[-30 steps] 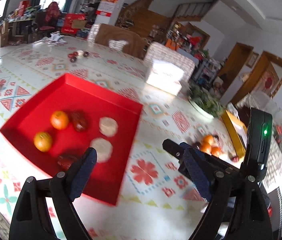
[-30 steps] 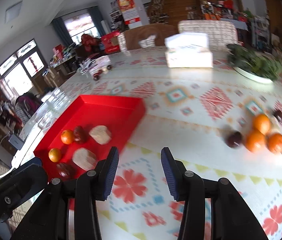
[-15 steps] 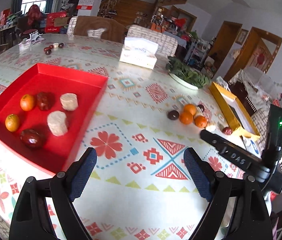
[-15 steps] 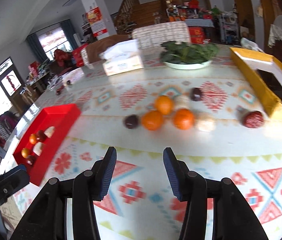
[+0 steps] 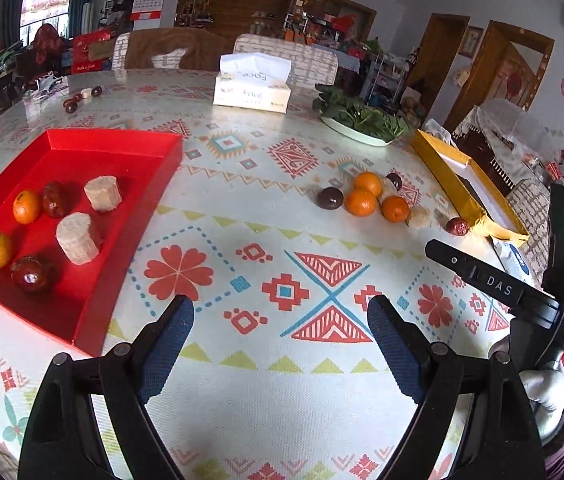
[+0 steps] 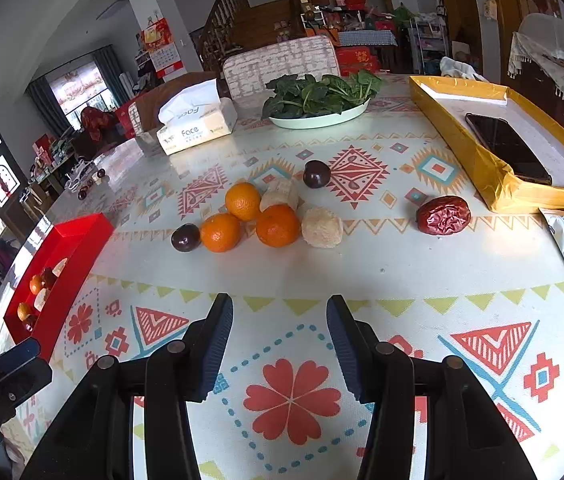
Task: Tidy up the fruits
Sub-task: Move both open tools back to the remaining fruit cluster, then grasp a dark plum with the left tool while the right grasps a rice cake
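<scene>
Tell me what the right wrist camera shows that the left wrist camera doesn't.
Only the right wrist view shows the dark phone lying in the yellow box. Only the left wrist view shows the red tray's floor plainly, with all six pieces in it. Both share the loose oranges, the wrinkled red date, the tissue box and the plate of greens.
</scene>
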